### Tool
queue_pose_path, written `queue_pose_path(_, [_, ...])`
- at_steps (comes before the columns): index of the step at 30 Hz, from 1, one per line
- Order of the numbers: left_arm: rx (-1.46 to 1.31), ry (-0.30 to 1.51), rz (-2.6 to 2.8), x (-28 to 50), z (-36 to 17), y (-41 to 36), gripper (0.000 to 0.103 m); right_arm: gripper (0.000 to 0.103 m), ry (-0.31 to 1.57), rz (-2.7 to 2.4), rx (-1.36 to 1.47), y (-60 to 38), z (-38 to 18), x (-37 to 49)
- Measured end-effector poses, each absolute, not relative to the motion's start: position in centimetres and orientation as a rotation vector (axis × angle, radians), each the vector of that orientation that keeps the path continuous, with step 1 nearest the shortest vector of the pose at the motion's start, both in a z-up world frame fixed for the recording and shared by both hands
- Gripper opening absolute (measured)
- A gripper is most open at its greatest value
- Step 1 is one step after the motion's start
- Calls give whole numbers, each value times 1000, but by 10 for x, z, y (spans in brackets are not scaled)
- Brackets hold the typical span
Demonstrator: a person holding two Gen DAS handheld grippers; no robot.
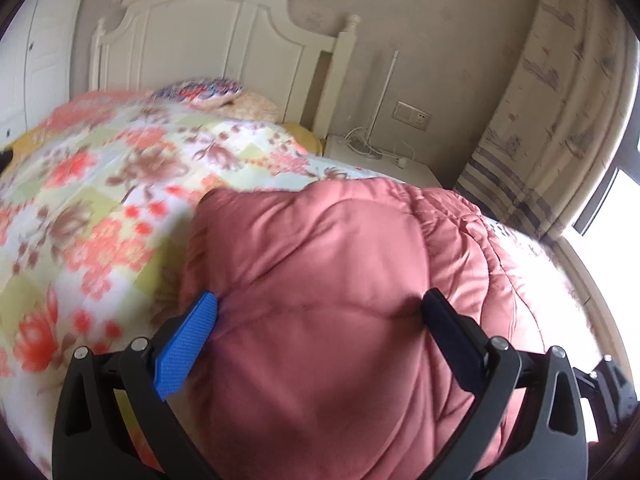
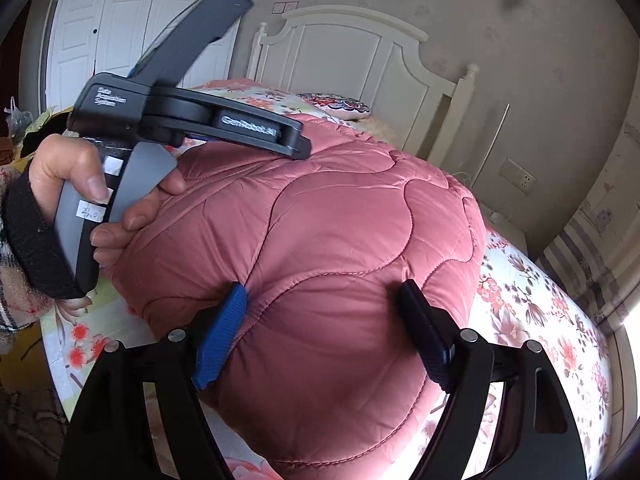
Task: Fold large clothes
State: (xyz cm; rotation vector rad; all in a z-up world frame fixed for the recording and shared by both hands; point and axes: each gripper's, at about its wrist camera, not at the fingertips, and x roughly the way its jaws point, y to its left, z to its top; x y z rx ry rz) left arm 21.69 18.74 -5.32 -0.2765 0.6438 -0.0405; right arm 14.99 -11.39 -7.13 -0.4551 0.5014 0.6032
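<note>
Floral bedspread covers the bed, its white headboard against the wall. Pink quilted coat lies bunched in a puffy mound on the bedspread. Left gripper presses into the mound, fingers spread wide with padding bulging between them. Right gripper does likewise, fingers spread. Left hand grips its handle.

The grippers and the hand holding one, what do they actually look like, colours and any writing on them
Both the left gripper and right gripper have black linkage arms with silver pivot pins, one blue textured pad and one dark pad each. From the right wrist view, the other unit has a grey handle, small paper labels and white "GenRobot.AI" lettering. The hand is bare, with a black cuff and plaid sleeve.
</note>
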Motion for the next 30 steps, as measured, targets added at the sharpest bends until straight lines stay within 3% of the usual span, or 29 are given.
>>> queue_pose_path(4, [-464,689,-58,195,-68,227,101,86,533,645,-378,-128,-56,158])
queue_pose_path(5, [-480,704,-68,191,-74,234,101,92,544,684,-318,-136,-48,160])
queue_pose_path(9, [-564,730,-167,178,-96,251,101,97,667,703,6,-178,-38,194])
queue_pose_path(14, [-650,764,-256,185,-111,255,101,99,963,714,356,-211,-82,245])
queue_pose_path(26, [-673,821,-386,204,-114,241,101,99,1040,861,513,-210,-115,269])
queue_pose_path(27, [-669,824,-394,205,-114,240,98,99,1031,869,501,-209,-117,268])
queue_pose_path(28, [-695,832,-437,209,-115,237,87,99,1025,866,483,-206,-117,267])
queue_pose_path(30, [-745,828,-456,211,-117,237,80,99,1009,867,473,-205,-117,266])
